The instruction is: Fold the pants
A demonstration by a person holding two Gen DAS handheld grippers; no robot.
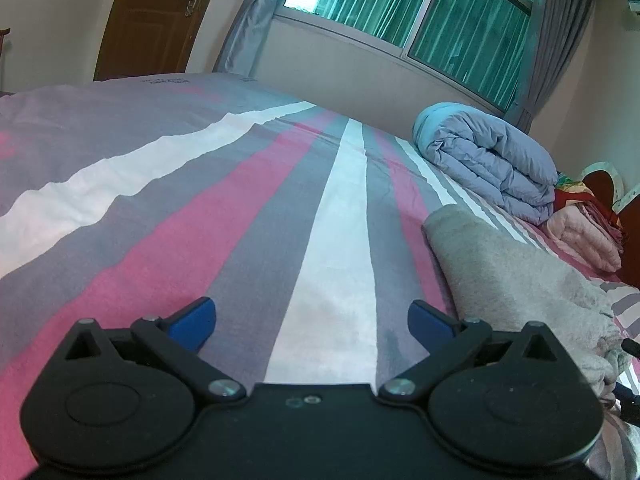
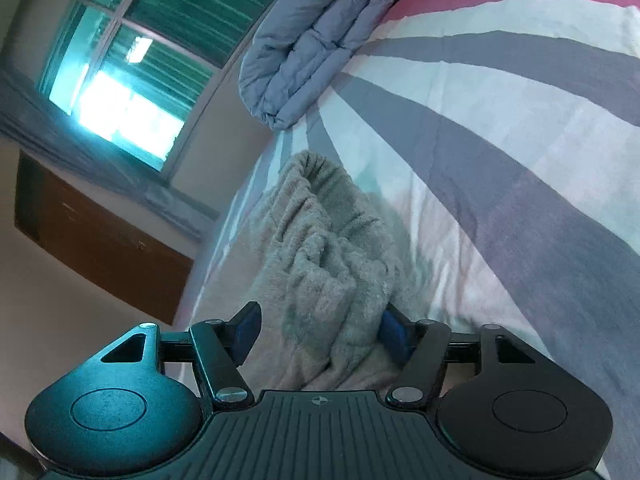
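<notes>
The gray pants point(image 2: 324, 256) are a fuzzy, fleece-looking pair, bunched into soft ridges and wrinkles rather than lying flat. They sit on the striped bedsheet point(image 1: 240, 216) (pink, gray and white bands), near the folded blue duvet point(image 1: 492, 164) that's further up the bed by the wall under the window point(image 1: 420, 12).

The right gripper point(image 2: 318, 330) has its blue fingers point(image 2: 246, 330) spread apart with the bunched end of the pants between them. The fabric touches the right-hand pad, but there's a visible gap at the left one, so it isn't clamped on anything.

The left gripper point(image 1: 312, 322) is spread wide over bare sheet, nothing between its pads. From its camera the pants show off to the right as a smooth gray fold, with some pink folded bedding point(image 1: 584, 236) beyond them.
</notes>
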